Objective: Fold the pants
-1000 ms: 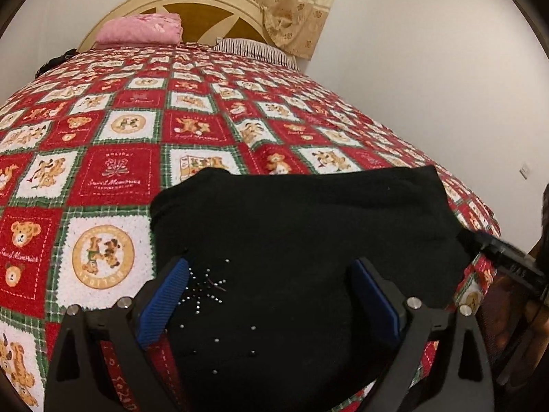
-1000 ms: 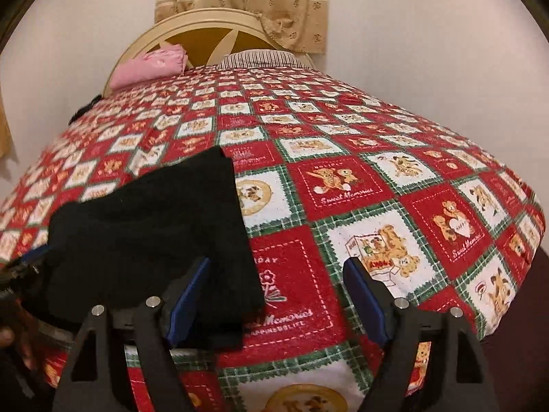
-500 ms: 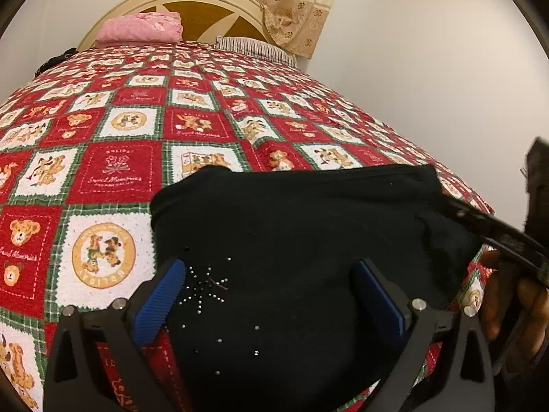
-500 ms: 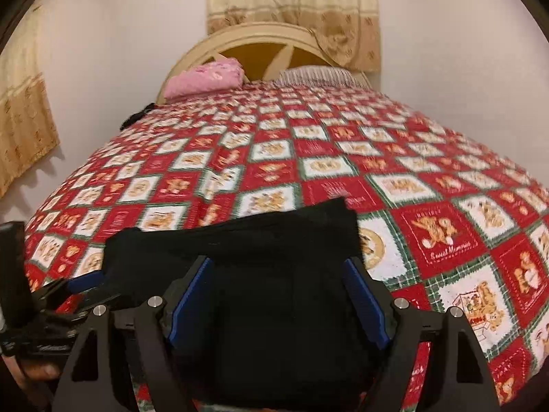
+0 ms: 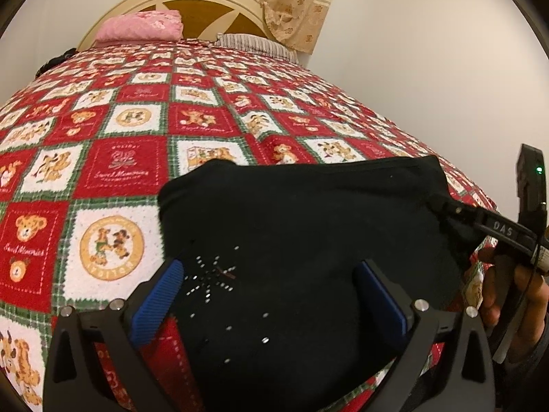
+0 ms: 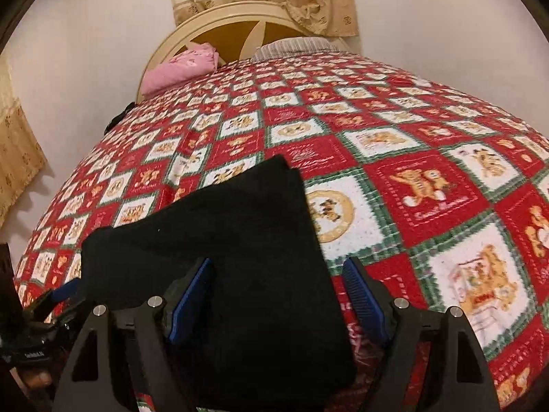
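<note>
The black pants (image 5: 302,240) lie folded into a compact block on the near edge of my bed's red teddy-bear quilt (image 5: 137,130), a small studded star near their left corner. My left gripper (image 5: 271,295) hovers over them, blue pads spread wide with nothing pinched. My right gripper (image 6: 278,292) stands apart too, straddling the pants' right edge; whether a pad brushes the cloth I can't quite tell. A pink pillow (image 6: 182,68) sits far off by the headboard (image 6: 240,31).

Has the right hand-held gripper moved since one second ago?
Yes. The right hand-held gripper has come in over the black pants, toward the quilt.
</note>
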A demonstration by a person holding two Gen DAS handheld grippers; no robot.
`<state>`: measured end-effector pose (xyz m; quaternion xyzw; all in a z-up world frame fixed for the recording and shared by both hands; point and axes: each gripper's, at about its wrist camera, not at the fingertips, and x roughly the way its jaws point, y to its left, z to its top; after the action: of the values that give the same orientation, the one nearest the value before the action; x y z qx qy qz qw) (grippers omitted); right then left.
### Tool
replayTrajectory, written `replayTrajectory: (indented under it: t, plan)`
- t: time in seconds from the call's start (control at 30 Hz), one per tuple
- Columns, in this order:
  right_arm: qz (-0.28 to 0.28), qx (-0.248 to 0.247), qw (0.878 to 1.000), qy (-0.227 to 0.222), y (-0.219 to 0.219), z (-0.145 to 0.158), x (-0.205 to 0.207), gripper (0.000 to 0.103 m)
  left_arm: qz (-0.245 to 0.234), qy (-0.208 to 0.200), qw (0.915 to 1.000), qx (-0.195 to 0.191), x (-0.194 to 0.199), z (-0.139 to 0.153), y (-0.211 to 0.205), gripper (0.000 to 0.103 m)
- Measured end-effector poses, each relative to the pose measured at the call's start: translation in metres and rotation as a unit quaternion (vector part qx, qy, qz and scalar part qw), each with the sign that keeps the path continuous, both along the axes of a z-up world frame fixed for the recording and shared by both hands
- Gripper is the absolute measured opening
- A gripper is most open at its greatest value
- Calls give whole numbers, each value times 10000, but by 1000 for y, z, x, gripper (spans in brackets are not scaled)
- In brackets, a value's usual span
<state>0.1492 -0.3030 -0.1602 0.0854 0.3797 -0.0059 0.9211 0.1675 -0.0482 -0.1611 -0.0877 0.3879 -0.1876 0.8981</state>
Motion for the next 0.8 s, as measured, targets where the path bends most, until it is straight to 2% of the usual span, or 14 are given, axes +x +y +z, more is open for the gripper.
replayTrajectory:
  t: [0.13, 0.2, 0.27, 0.37, 0.43, 0.47, 0.53, 0.57, 0.6, 0.73, 0.8]
  plan:
    - [-33, -440, 9983, -392, 15, 22, -10, 79, 133, 122, 9998, -93, -3, -3, 9, 103]
    - [240, -552, 9962, -629, 35, 39, -14, 79, 145, 128, 9997, -129, -7, -5, 12, 103]
    - [608, -576, 9934, -782, 57, 51, -15, 79, 113, 54, 9999, -2, -11, -7, 10, 103]
    - [1585, -58, 9858, -559, 95, 52, -1, 79, 106, 23, 9999, 65, -12, -7, 9, 103]
    - [2172, 484, 9749, -92, 118, 38, 19, 79, 107, 21, 9999, 60, -12, -8, 9, 103]
    - [2260, 557, 9725, 74, 127, 29, 27, 79, 96, 11, 9999, 68, -12, -8, 8, 103]
    - [2147, 590, 9736, 514, 137, 6, 52, 79, 77, 0, 9999, 89, -14, -8, 8, 103]
    - [2023, 625, 9733, 881, 137, -11, 68, 79, 59, 7, 9999, 113, -13, -8, 7, 103]
    - [1945, 653, 9742, 945, 135, -18, 74, 79, 39, 2, 9999, 125, -13, -8, 7, 103]
    - [1947, 718, 9758, 690, 128, -8, 67, 79, 40, 34, 9999, -105, -15, -6, 16, 103]
    - [1859, 355, 9814, 336, 121, 8, 48, 79, 113, 57, 9998, -166, -14, -4, 19, 103]
